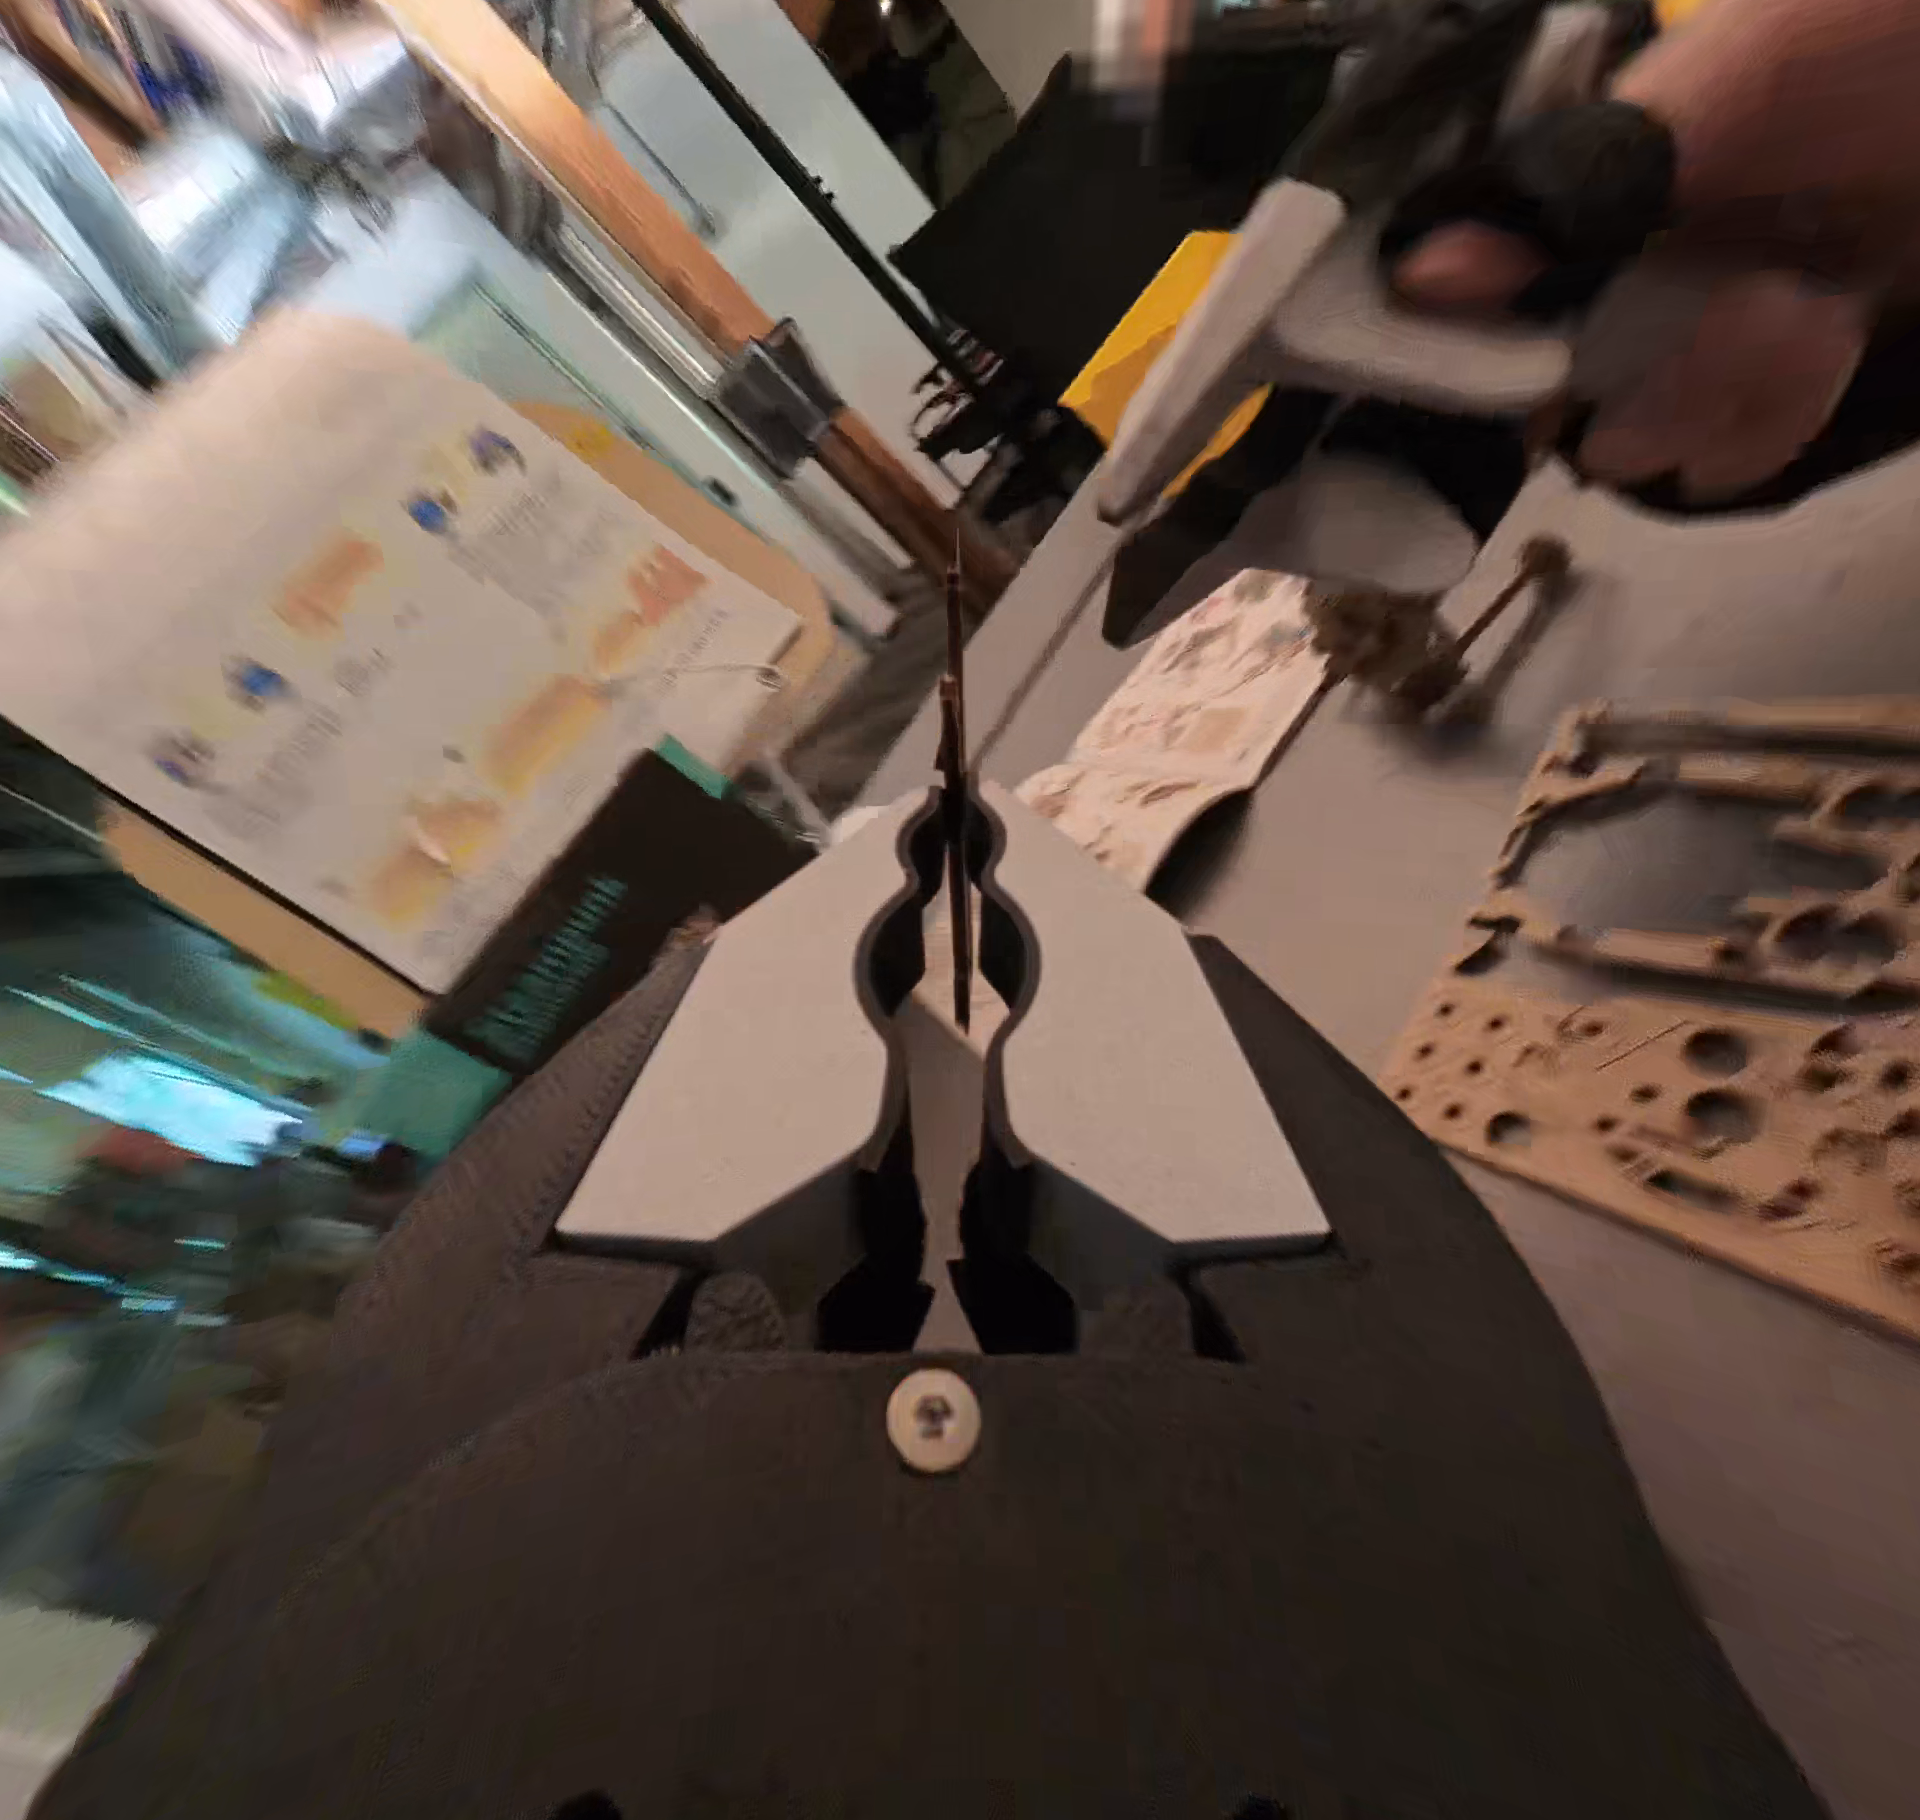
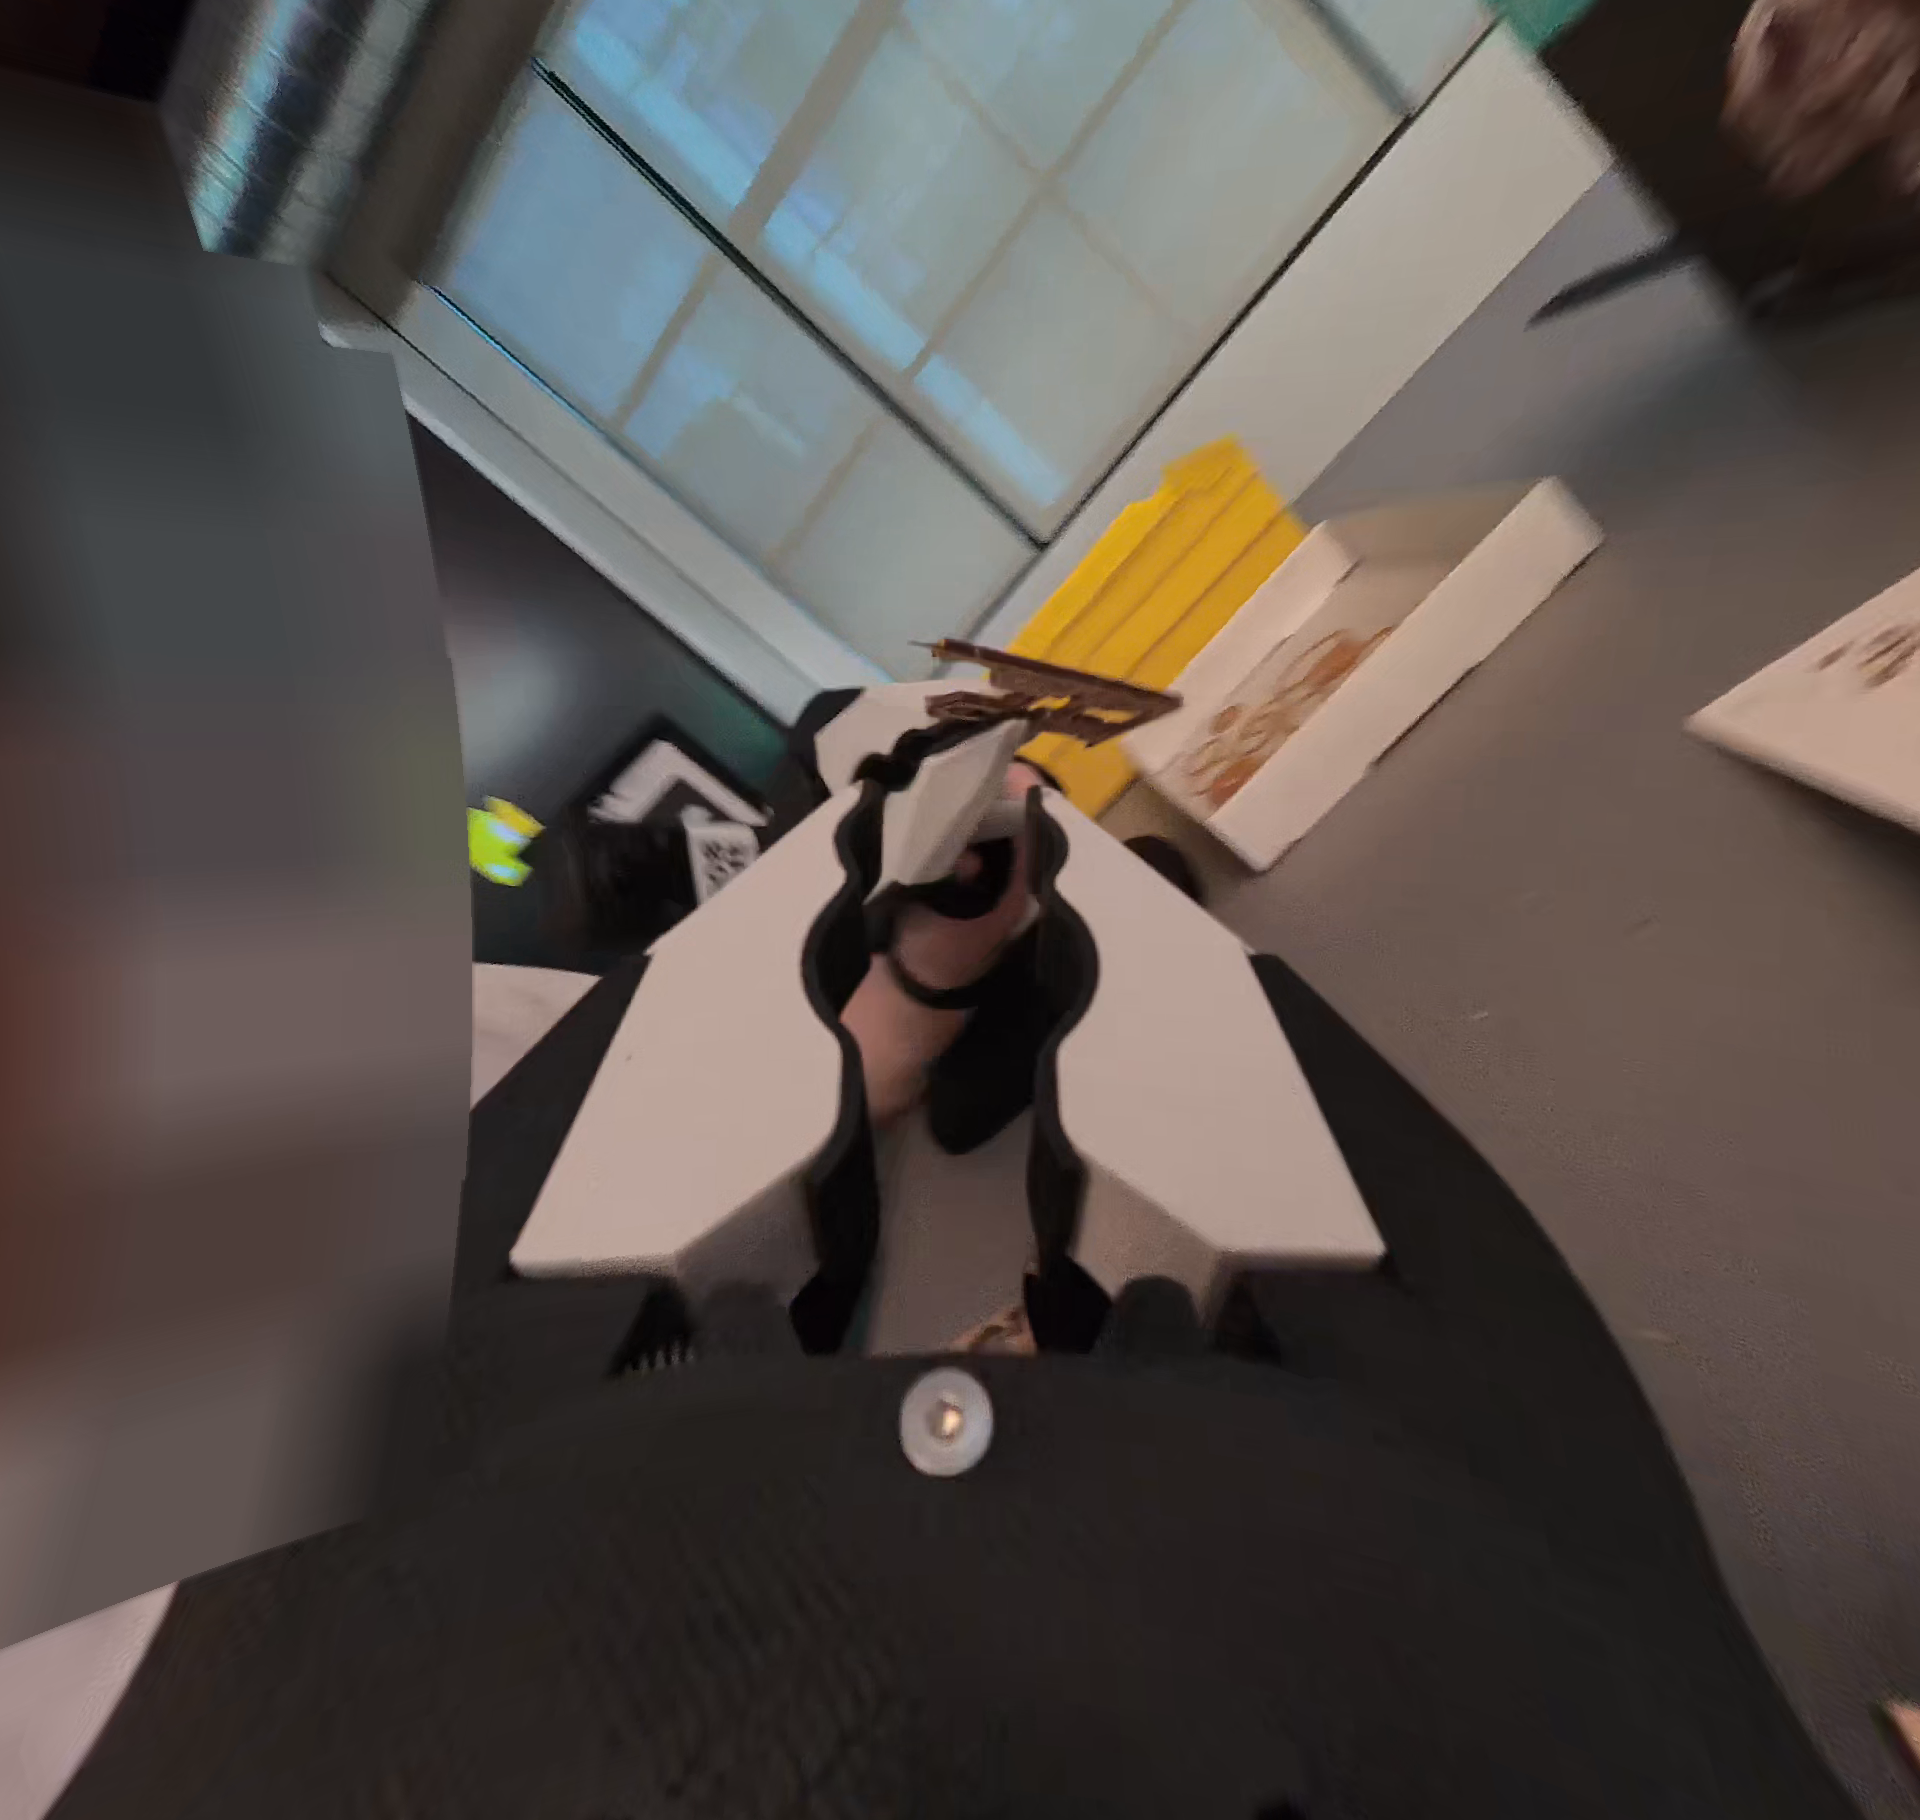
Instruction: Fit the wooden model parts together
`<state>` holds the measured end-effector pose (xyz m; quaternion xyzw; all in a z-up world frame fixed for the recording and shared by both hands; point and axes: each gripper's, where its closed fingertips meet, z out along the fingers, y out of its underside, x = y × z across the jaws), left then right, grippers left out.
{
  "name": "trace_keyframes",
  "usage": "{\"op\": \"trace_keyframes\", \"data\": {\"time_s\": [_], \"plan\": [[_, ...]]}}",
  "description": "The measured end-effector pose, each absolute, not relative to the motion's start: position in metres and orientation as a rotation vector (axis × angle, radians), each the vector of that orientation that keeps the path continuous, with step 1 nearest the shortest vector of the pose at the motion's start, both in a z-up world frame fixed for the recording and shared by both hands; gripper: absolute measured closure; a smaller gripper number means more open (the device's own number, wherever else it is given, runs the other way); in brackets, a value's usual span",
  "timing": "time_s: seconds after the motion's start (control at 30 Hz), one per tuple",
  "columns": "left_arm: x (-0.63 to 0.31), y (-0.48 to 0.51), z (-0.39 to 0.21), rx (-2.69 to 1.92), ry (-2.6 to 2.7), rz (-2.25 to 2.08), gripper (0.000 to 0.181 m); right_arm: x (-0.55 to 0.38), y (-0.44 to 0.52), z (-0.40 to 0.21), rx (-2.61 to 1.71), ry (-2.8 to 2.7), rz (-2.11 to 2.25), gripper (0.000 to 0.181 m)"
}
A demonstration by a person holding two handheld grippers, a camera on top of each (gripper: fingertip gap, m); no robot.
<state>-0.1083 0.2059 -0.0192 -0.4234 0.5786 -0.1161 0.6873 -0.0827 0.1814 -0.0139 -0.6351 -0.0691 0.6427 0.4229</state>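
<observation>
The thin, dark-edged flat wooden model part (image 1: 954, 783), clamped edge-on in the left gripper (image 1: 954, 835) above the grey tabletop (image 1: 1662, 1458), looks light and snappable, best held by its broad faces, while the right gripper (image 2: 951, 835) gapes empty

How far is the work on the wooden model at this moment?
Done: many pieces are already out of the sheet on the table, and a small assembly lies beyond it. In hand: the left claw is shut on a thin part, held edge-on; the right claw is open and empty, facing it. Left: joining this part to the rest.
</observation>
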Motion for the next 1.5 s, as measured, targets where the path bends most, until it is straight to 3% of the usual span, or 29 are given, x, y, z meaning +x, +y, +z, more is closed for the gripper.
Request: {"op": "trace_keyframes", "data": {"time_s": [0.3,0.53,0.7,0.87,1.0,1.1,1.17,1.3,1.5], "plan": [[-0.104,0.198,-0.033,-0.642,1.410,0.184,0.181,-0.101,0.184,-0.027,-1.550,-0.002,1.877,0.152],[-0.099,0.193,-0.047,-0.488,1.482,0.349,0.181,-0.105,0.185,-0.039,-1.605,0.022,1.873,0.174],[-0.098,0.192,-0.050,-0.472,1.493,0.324,0.180,-0.105,0.184,-0.046,-1.661,-0.004,1.840,0.179],[-0.095,0.188,-0.035,-0.713,1.376,-0.032,0.169,-0.094,0.188,-0.034,-1.587,-0.048,1.731,0.180],[-0.104,0.209,-0.016,-0.976,1.204,-0.291,0.133,-0.071,0.198,-0.028,-1.505,0.047,1.679,0.180],[-0.108,0.223,-0.017,-1.231,1.087,-0.590,0.136,-0.061,0.198,-0.016,-1.409,0.061,1.683,0.181],[-0.102,0.220,-0.026,-1.433,1.021,-0.945,0.127,-0.069,0.194,-0.012,-1.403,0.004,1.679,0.181],[-0.101,0.202,-0.015,-1.523,0.874,-1.664,0.133,-0.089,0.187,-0.019,-1.477,-0.106,1.635,0.180],[-0.102,0.198,-0.019,-1.552,0.939,-1.736,0.133,-0.103,0.177,-0.037,-1.673,-0.367,1.494,0.181]]}}
